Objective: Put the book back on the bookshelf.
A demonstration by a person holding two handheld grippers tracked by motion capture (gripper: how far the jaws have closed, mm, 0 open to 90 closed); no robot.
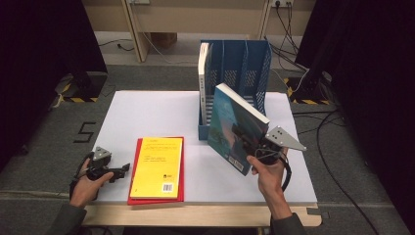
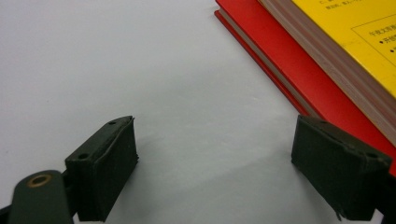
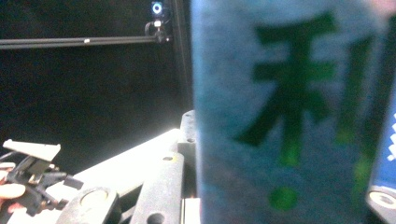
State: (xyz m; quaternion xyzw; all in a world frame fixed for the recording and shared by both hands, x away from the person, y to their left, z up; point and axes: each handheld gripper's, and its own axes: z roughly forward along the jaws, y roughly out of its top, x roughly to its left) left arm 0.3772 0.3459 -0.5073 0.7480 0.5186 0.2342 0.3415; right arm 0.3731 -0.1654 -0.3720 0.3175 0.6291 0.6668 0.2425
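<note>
Jaws of the right gripper (image 1: pixel 248 143) are clamped on the blue book (image 1: pixel 234 128), which is held clear of the table (image 1: pixel 147 110), tilted, its lower corner pointing down toward the tabletop and its page edge facing up and to the right. From above, the book stands just in front of the blue file rack (image 1: pixel 240 73), near it but not in any of its slots; 1 white book (image 1: pixel 202 73) already stands upright in the rack's leftmost slot. Through the right gripper view the blue cover (image 3: pixel 289 112) sits right against the camera, blurred, with large green characters on it, so the book lies between the jaws rather than ahead of them. Over at the table's left edge, the left gripper (image 1: pixel 117 171) rests low, its jaws standing wide apart with nothing but bare tabletop between them. Its own view shows the 2 black pads (image 2: pixel 105 170) parted over the white surface, with the stack of 2 flat books just beside the right-hand pad: a yellow book (image 1: pixel 157 166) lying on a red book (image 1: pixel 139 196). That stack is well apart from the held blue book.
</note>
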